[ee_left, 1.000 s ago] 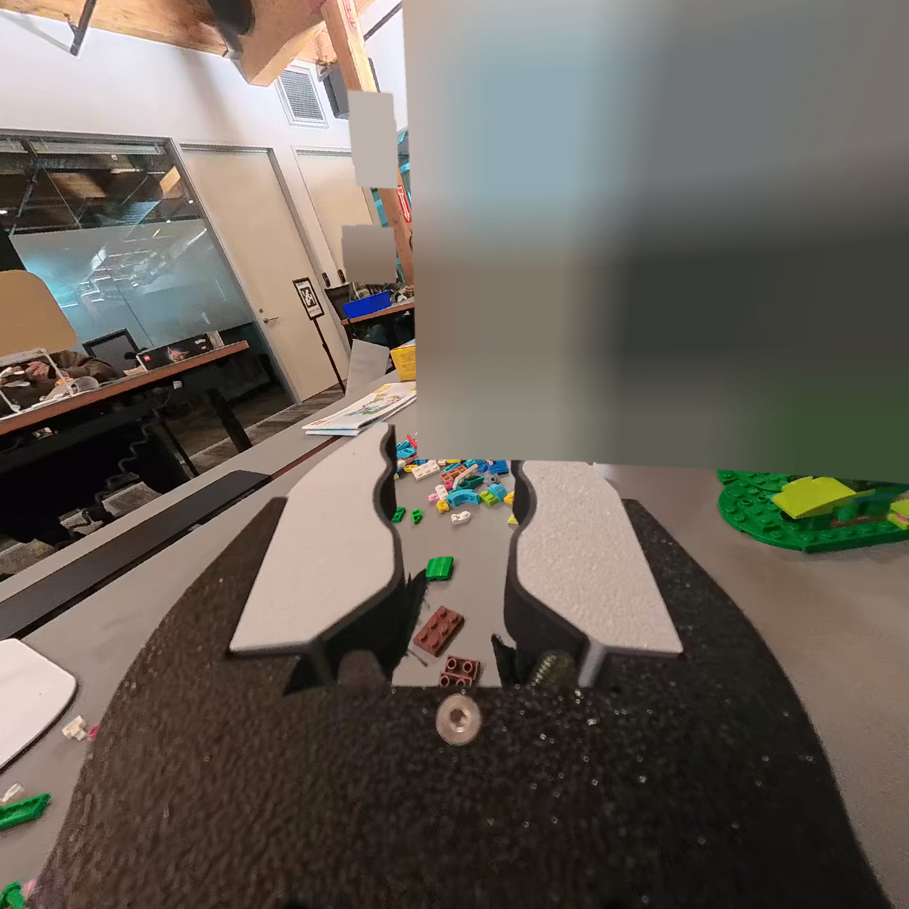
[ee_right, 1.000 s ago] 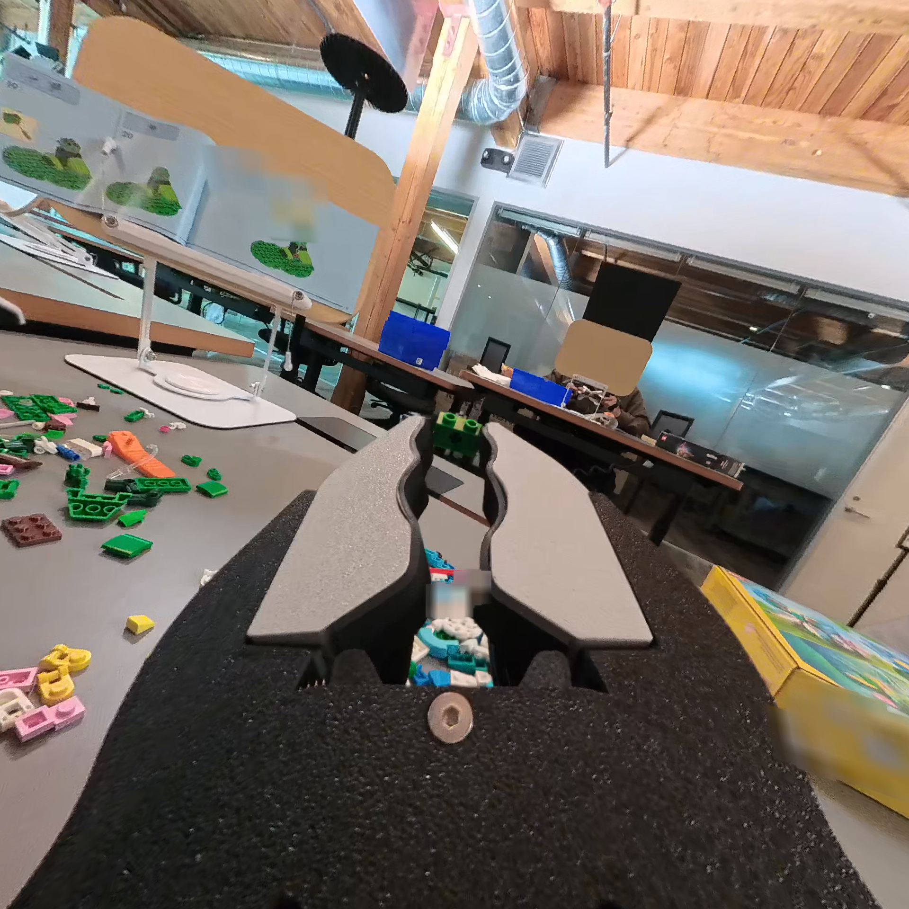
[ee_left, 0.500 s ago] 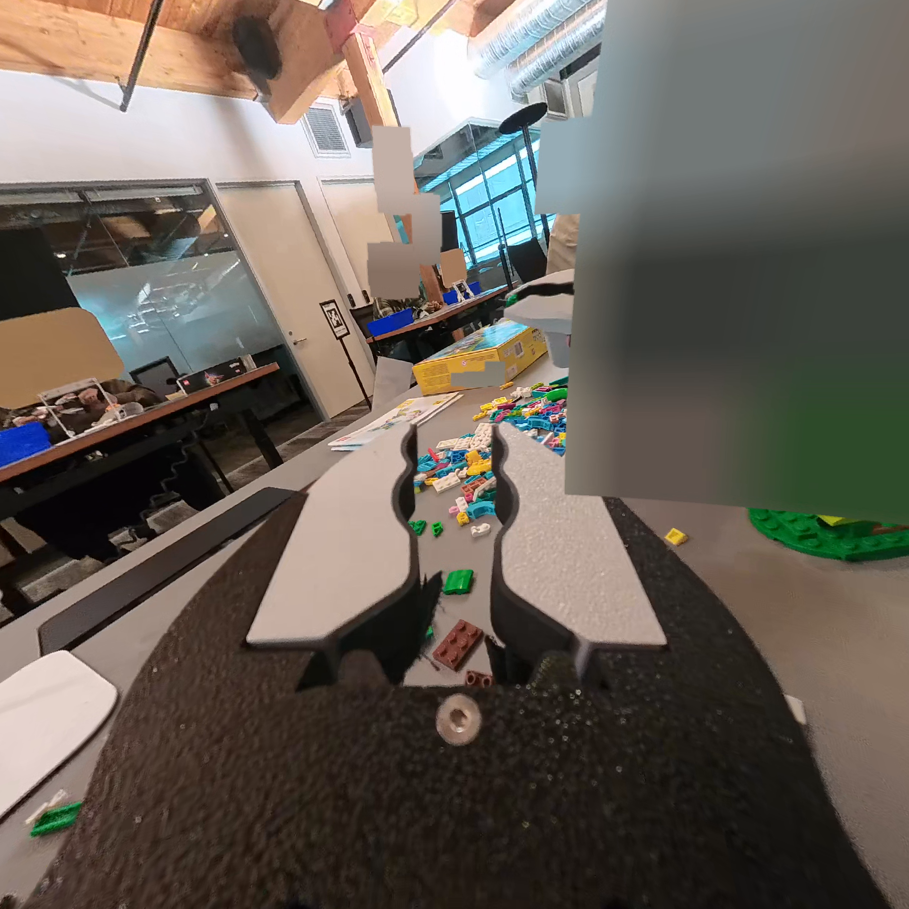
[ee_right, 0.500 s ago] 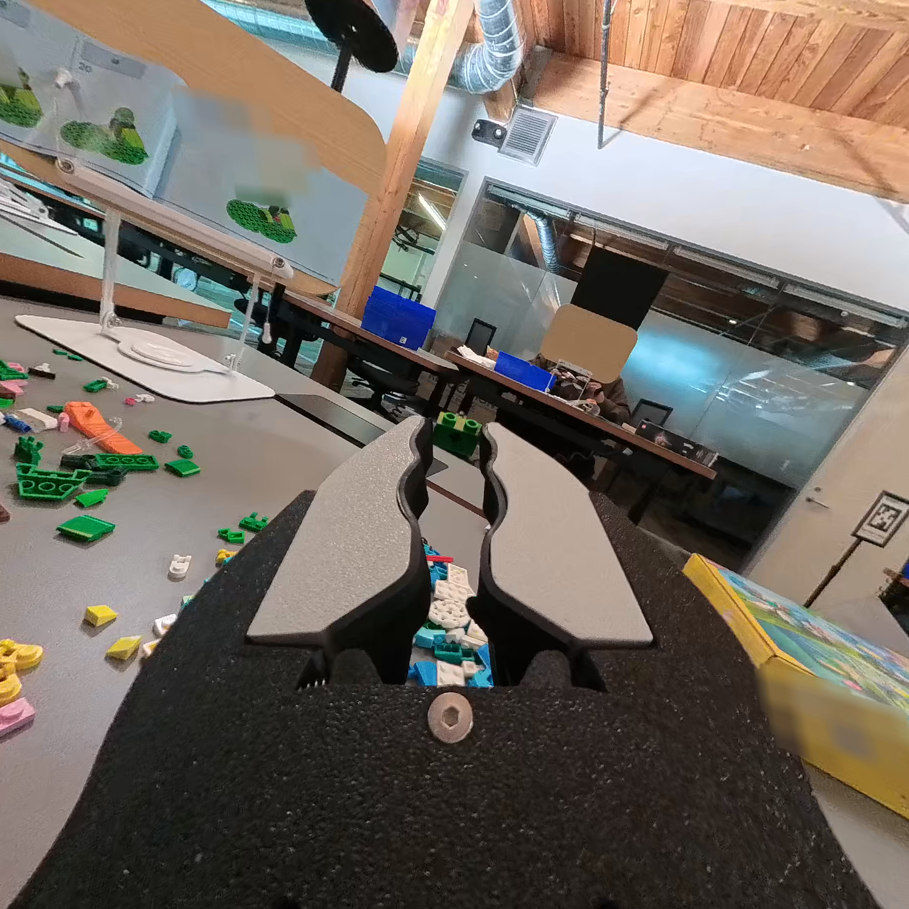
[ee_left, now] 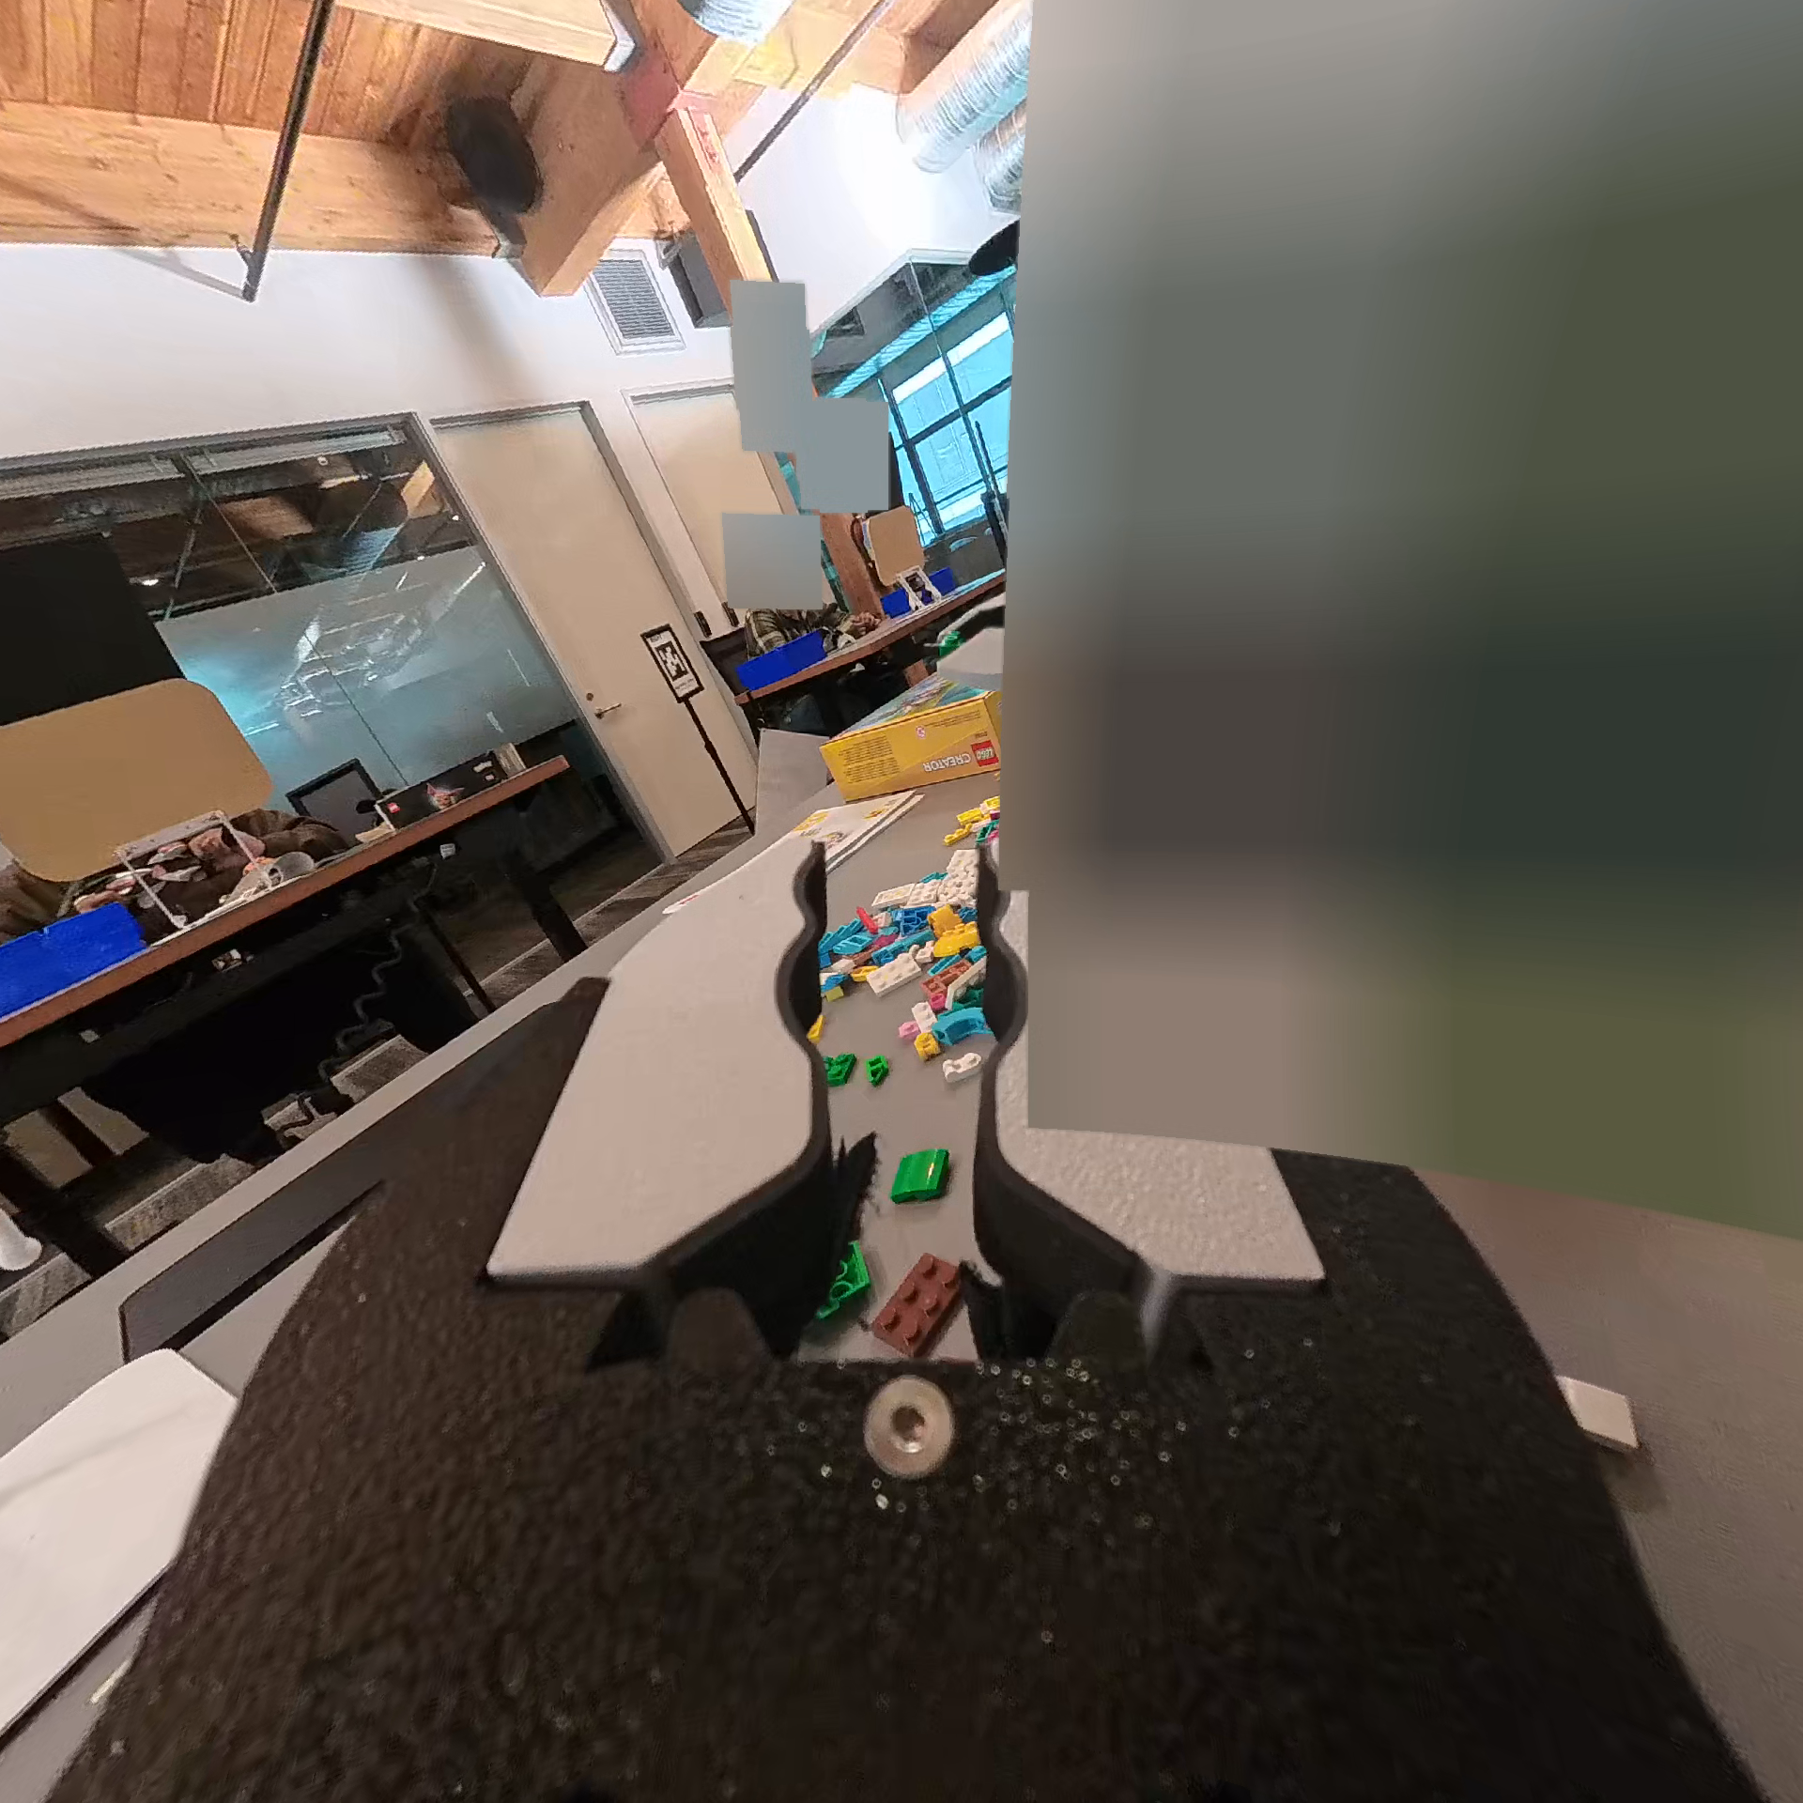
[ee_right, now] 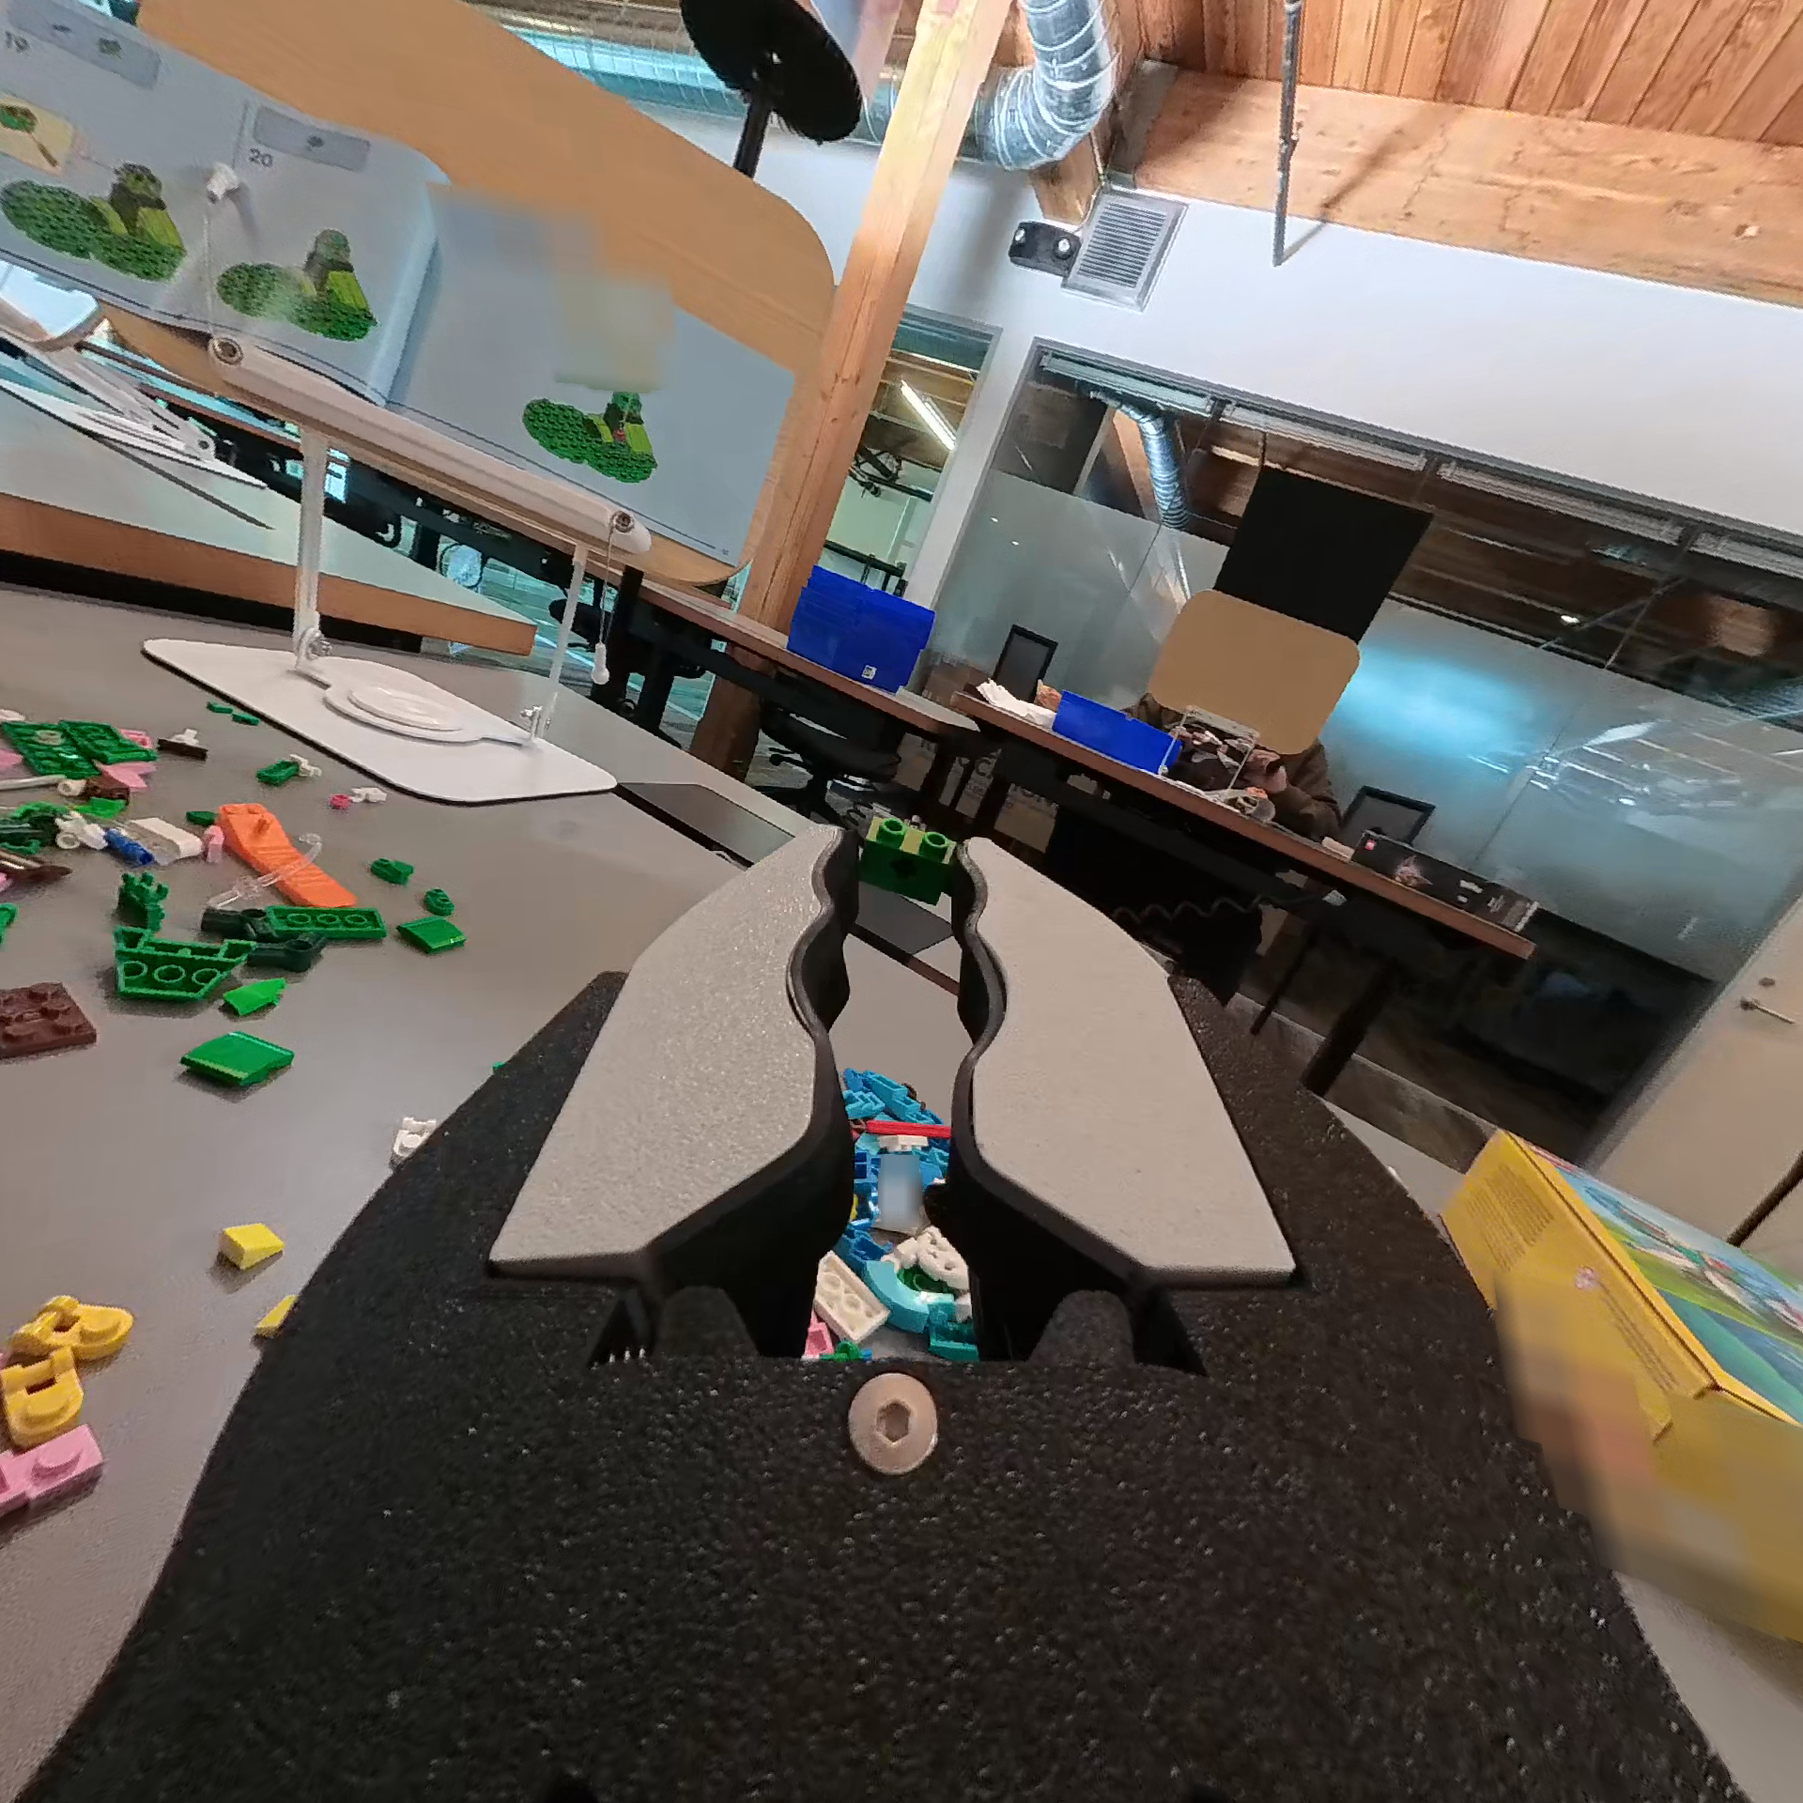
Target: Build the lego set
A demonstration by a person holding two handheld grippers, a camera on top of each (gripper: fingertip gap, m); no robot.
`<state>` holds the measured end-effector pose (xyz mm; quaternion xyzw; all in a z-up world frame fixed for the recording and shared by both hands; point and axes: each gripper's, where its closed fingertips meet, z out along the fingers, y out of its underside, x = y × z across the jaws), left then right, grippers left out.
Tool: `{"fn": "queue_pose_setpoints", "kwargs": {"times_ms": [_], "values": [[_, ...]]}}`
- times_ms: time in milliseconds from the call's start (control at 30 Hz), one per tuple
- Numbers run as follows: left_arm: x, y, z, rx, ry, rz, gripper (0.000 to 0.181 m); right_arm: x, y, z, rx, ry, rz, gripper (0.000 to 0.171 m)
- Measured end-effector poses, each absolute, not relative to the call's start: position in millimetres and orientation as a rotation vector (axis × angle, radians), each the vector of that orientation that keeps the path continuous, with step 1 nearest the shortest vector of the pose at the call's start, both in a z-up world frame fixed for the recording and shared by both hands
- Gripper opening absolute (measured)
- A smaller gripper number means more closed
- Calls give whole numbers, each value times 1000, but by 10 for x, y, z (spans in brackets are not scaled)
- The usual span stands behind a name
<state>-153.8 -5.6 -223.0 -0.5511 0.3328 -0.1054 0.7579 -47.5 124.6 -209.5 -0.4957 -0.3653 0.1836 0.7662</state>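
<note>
Held brick: small green brick [ee_right: 905,861] with a lighter green stud between two darker ones, pinched at the very tips of the right tongs [ee_right: 902,863], lifted off the surface.
Right tongs: nearly closed, fingers pressed to both sides of the brick; below the fingers a heap of blue, white and teal pieces [ee_right: 893,1239] lies on the grey surface [ee_right: 546,878].
Left tongs: [ee_left: 898,878] parted by a moderate gap, nothing between the fingers; raised over the surface, aimed at a mixed pile of coloured pieces [ee_left: 917,956].
Under left tongs: brown studded plate [ee_left: 919,1302], a flat green tile [ee_left: 920,1176] just beyond it, a small green plate [ee_left: 847,1280] beside the brown one.
Loose green parts: to the left in the right wrist view, green plates [ee_right: 224,951], a green tile [ee_right: 237,1059], an orange wedge tool [ee_right: 283,854], a dark brown plate [ee_right: 39,1020]; yellow and pink pieces [ee_right: 49,1366] nearer the camera.
Instructions: open booklet [ee_right: 322,263] on a white stand [ee_right: 390,722], far left of the surface.
Box: yellow box [ee_right: 1639,1337] at the right edge of the surface.
Background: a person seated at a far desk [ee_right: 1259,771].
</note>
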Motion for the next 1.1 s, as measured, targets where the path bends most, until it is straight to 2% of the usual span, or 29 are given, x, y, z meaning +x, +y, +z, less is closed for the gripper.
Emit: {"fn": "queue_pose_setpoints", "kwargs": {"times_ms": [933, 1100], "values": [[-1470, -34, -2267, -1208, 756, -195, 29, -477, 1131, -2172, -1086, -862, 458, 17], [-1452, -42, -2283, -1205, 779, -161, 28, -571, 1030, -2179, -1063, -917, 573, 17]]}}
